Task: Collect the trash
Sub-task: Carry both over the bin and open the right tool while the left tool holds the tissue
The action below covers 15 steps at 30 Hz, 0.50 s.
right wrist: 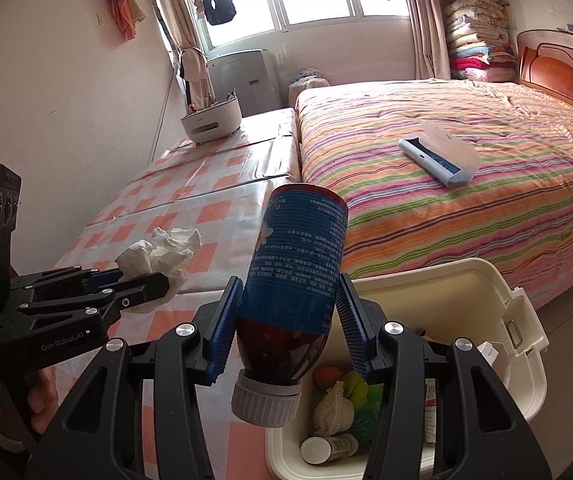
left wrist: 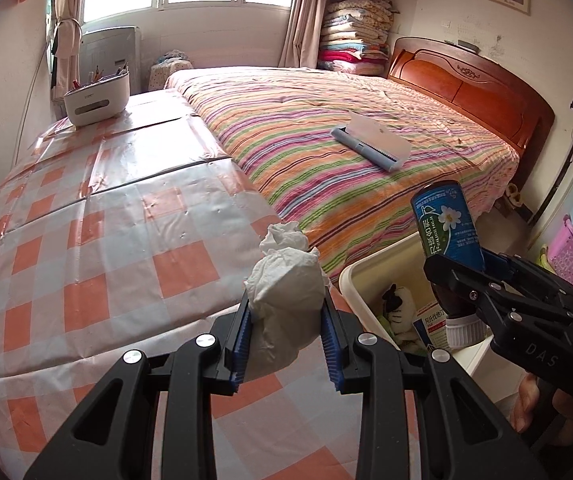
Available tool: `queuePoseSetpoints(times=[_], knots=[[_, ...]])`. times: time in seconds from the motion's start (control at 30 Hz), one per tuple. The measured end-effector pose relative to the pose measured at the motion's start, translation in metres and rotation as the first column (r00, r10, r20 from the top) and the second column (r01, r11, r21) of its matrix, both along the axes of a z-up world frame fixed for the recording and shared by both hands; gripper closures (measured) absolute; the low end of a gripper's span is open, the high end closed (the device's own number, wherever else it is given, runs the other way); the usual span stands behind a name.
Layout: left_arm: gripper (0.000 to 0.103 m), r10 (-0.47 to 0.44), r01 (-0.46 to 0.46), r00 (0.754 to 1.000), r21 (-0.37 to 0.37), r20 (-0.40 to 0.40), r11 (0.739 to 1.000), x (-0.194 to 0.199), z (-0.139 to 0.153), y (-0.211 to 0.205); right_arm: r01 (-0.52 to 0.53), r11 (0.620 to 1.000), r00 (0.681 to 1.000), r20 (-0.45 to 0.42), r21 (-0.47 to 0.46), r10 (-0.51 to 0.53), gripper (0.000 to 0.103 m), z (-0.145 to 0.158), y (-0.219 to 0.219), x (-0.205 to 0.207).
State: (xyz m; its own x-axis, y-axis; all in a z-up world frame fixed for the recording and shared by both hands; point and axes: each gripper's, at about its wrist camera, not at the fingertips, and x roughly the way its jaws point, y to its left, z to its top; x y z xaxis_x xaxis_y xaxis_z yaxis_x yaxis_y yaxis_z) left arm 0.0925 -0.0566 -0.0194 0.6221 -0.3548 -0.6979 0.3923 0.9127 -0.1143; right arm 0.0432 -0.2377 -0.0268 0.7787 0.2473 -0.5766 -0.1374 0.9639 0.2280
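Observation:
My left gripper point(left wrist: 286, 312) is shut on a crumpled white tissue point(left wrist: 286, 280), held above the front edge of the checked table. The same tissue point(right wrist: 158, 256) shows in the right wrist view, pinched by the left gripper point(right wrist: 158, 284) at the left. My right gripper point(right wrist: 290, 312) is shut on a blue-labelled bottle point(right wrist: 298, 256), which is tipped with its grey cap point(right wrist: 266, 400) towards the camera. That bottle point(left wrist: 448, 224) and the right gripper point(left wrist: 470, 268) hang over the cream bin point(left wrist: 370, 276). The bin point(right wrist: 486, 280) stands open with several discarded items inside.
A checked orange-and-white cloth covers the table point(left wrist: 98, 220), with a white desk organiser point(left wrist: 96, 98) at its far end. Beside it is a striped bed point(left wrist: 326, 128) with a blue and white lint brush point(left wrist: 370, 142) lying on it. A pink basket point(left wrist: 566, 252) sits on the floor at right.

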Motion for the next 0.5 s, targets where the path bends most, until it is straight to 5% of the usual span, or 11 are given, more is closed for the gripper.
queuePoseSetpoints(times=[0.5], knots=[[0.073, -0.098, 0.098, 0.995, 0.01, 0.009, 0.995, -0.015, 0.0, -0.047, 0.121, 0.993, 0.993, 0.017, 0.003, -0.121, 0.056, -0.007, -0.043, -0.021]])
